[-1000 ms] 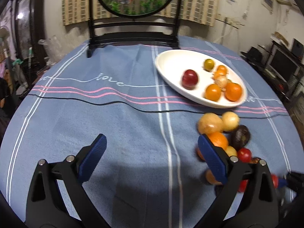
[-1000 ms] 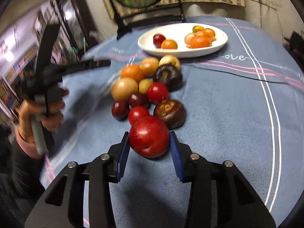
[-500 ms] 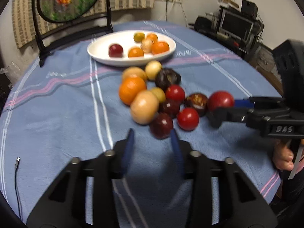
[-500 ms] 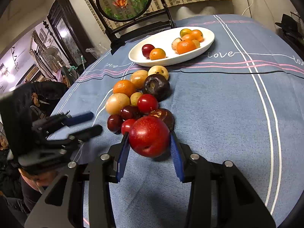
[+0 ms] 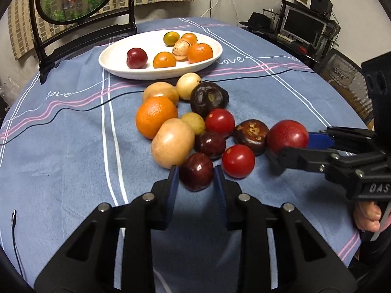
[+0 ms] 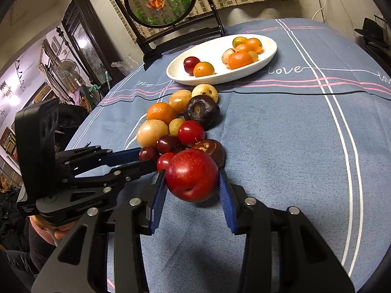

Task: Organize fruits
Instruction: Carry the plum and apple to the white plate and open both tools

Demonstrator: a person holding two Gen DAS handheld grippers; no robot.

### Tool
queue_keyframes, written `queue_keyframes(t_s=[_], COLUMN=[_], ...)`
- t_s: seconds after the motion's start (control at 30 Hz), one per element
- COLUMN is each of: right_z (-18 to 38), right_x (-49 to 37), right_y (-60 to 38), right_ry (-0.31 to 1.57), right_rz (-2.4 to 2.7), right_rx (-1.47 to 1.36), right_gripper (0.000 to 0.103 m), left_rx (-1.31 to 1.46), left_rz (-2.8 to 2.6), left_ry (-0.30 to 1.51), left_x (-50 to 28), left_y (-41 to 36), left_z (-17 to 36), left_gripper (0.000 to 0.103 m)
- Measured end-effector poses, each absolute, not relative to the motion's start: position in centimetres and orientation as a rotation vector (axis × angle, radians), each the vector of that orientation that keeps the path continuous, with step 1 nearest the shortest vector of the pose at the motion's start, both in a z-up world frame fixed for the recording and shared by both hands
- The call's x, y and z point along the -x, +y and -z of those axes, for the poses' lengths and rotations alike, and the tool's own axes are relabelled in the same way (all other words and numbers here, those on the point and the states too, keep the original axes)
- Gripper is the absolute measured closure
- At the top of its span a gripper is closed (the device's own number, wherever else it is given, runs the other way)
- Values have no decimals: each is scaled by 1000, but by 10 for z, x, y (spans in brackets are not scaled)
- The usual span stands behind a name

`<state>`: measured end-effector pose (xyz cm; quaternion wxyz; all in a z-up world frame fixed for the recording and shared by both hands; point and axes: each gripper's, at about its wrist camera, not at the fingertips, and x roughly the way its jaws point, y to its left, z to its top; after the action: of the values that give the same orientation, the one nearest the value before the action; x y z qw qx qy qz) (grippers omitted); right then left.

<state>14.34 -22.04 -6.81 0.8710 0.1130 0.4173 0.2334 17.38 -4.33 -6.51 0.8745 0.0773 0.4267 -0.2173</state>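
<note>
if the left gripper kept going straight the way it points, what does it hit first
The left gripper is shut on a dark red plum; pushed on, that plum would probably meet the darker plum just behind, though depth is unclear.

Two fisheye views, each looking forward and downward along its own tongs, close over a blue tablecloth (image 5: 73, 171). The left wrist view faces the fruit pile (image 5: 195, 127) just past its tips, with the white plate (image 5: 110, 61) beyond. The right wrist view looks from the pile's other side, plate (image 6: 176, 73) farther ahead. Both share pile, plate and round fish screen (image 6: 158, 0); each sees the other tongs at its edge.
</note>
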Motion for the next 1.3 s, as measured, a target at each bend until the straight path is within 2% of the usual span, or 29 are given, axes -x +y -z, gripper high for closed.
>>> queue_keyframes(t_s=[0.53,0.77,0.97,1.1,1.3], right_z=[68,54,10,15,37], right_x=[-142,-152,-214,-266,-325], right_y=[-220,-216,-208,-200,-185], right_ry=[874,897,750,707,746], right_rz=[-491,-497,-403,-345,-350], right_rx=[-237,-193,-118,-108,-119], right_gripper=[61,61,61,61,61], left_rx=[-124,-78,-79,-36,-22], left_rz=[480,524,452,373,286], left_ry=[895,834,770,779,819], left_x=[-164,-161,-229,-298,-386], left_y=[-34,-16,-19,-20,-25], left_z=[63,29,-6,-3,10], left_gripper=[73,73,73,73,73])
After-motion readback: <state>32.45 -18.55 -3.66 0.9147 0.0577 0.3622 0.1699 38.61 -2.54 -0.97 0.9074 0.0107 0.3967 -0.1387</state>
